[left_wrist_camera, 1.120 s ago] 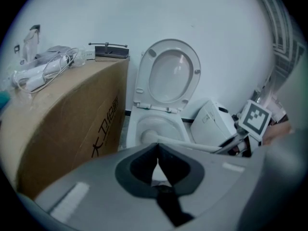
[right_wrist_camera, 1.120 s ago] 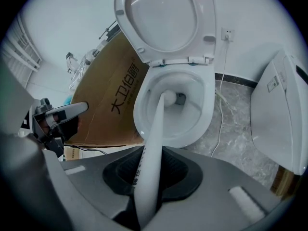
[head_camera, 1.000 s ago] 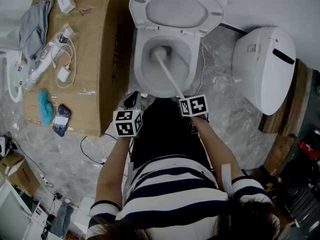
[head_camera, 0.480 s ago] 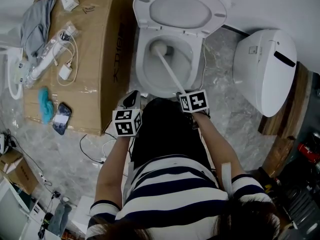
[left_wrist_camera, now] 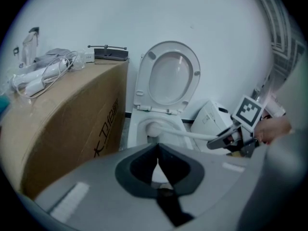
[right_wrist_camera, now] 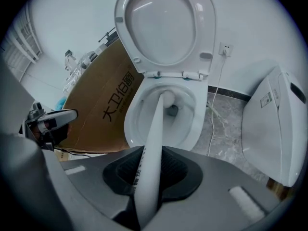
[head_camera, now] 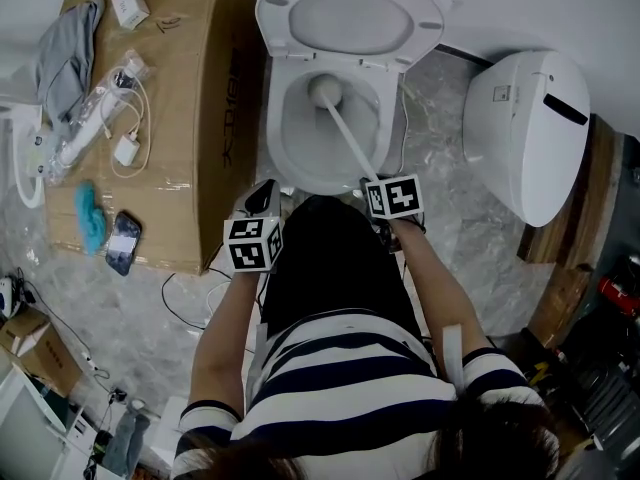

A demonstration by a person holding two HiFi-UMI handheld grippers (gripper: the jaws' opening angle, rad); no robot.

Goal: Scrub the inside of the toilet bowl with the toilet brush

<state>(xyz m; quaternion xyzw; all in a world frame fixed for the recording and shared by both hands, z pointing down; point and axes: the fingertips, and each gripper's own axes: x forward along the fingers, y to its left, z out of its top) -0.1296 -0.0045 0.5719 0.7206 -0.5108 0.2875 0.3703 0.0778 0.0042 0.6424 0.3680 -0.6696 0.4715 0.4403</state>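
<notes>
The white toilet bowl (head_camera: 279, 143) stands with its seat and lid (head_camera: 350, 13) raised. My right gripper (head_camera: 374, 184) is at the bowl's near rim, shut on the white handle of the toilet brush (head_camera: 349, 138). The brush head (head_camera: 324, 90) rests at the back of the bowl, above the drain. In the right gripper view the handle (right_wrist_camera: 153, 143) runs out between the jaws of the right gripper (right_wrist_camera: 147, 177) into the bowl (right_wrist_camera: 133, 117). My left gripper (head_camera: 262, 201) hangs by the bowl's near left corner, shut on nothing. The left gripper view shows the left gripper (left_wrist_camera: 158, 154) facing the bowl (left_wrist_camera: 136, 127).
A large cardboard box (head_camera: 200, 118) stands against the toilet's left side, with a cloth, cables and a phone (head_camera: 123, 240) on top. A second white toilet unit (head_camera: 530, 128) lies at the right. Cables cross the marble floor (head_camera: 450, 228).
The brush head has slid a little toward the back of the bowl and my right gripper has moved slightly right. The left gripper has stayed put.
</notes>
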